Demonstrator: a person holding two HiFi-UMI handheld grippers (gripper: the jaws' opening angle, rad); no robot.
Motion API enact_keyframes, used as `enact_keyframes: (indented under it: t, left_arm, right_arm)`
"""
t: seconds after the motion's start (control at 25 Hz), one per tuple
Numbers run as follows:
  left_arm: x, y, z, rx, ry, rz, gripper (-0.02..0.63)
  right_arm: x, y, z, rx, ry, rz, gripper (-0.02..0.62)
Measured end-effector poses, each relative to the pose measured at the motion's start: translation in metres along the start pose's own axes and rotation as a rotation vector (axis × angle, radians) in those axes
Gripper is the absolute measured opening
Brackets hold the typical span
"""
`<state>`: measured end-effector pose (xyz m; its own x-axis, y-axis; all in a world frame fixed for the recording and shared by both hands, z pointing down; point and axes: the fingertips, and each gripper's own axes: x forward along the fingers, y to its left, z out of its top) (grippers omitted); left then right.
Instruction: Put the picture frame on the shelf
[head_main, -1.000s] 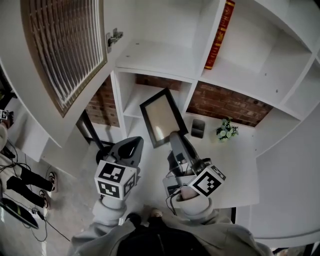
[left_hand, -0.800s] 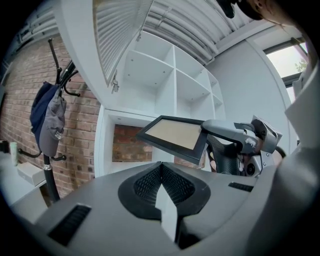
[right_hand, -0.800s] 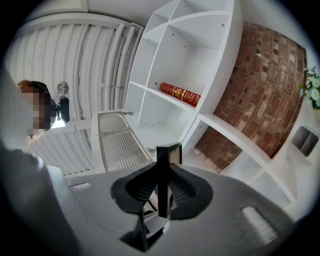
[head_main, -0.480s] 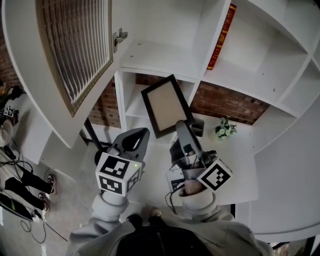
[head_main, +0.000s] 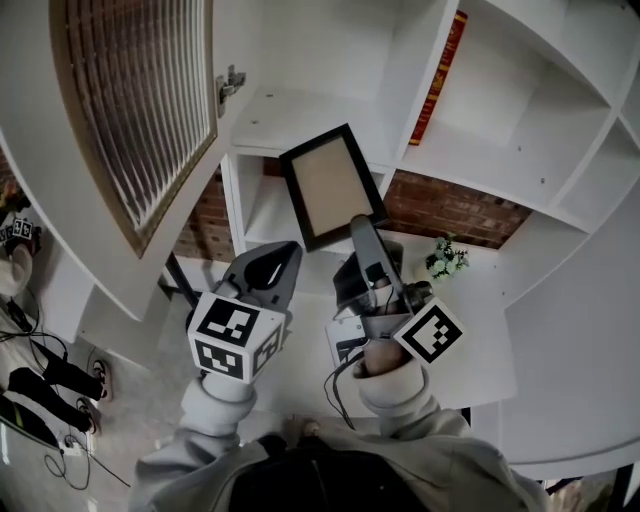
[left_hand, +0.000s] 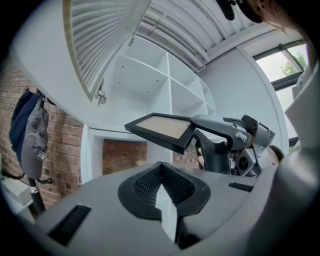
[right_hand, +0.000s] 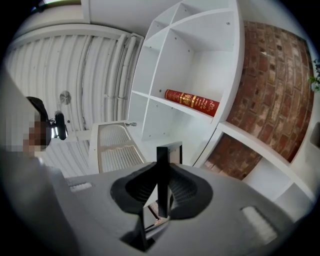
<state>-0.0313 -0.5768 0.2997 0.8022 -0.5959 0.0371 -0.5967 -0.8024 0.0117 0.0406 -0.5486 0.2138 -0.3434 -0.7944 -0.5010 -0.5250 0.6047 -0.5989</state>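
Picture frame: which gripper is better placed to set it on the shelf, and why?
Right. The right gripper is shut on the picture frame, up near the shelf; the left gripper is shut, holding nothing.

Head view looks down; both gripper views face the shelf (head_main: 300, 110).

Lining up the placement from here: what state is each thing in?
picture frame: held up, tilted, not yet on shelf.
right gripper: fingers shut on picture frame.
left gripper: fingers together, empty.
louvred door: swung open.
red book: standing in an upper compartment.
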Motion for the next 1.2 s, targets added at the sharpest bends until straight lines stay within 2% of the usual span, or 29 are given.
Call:
enact_keyframes:
  t: [0.64, 0.88, 1.08, 1.2]
  left_arm:
    - [0.034, 0.035, 0.032, 0.030, 0.009, 0.033, 0.003]
    - [0.044, 0.041, 0.038, 0.038, 0.004, 0.052, 0.003]
    - [0.053, 0.048, 0.043, 0.036, -0.009, 0.074, 0.004]
    - [0.057, 0.054, 0.047, 0.046, -0.010, 0.095, 0.003]
  right_arm:
    - [0.054, -0.036, 0.024, 0.162, -0.061, -0.012, 0.066]
    - [0.068, -0.050, 0.026, 0.218, -0.071, -0.010, 0.066]
    - [0.077, -0.069, 0.023, 0.317, -0.075, -0.037, 0.066]
    - [0.084, -0.075, 0.023, 0.326, -0.074, -0.042, 0.066]
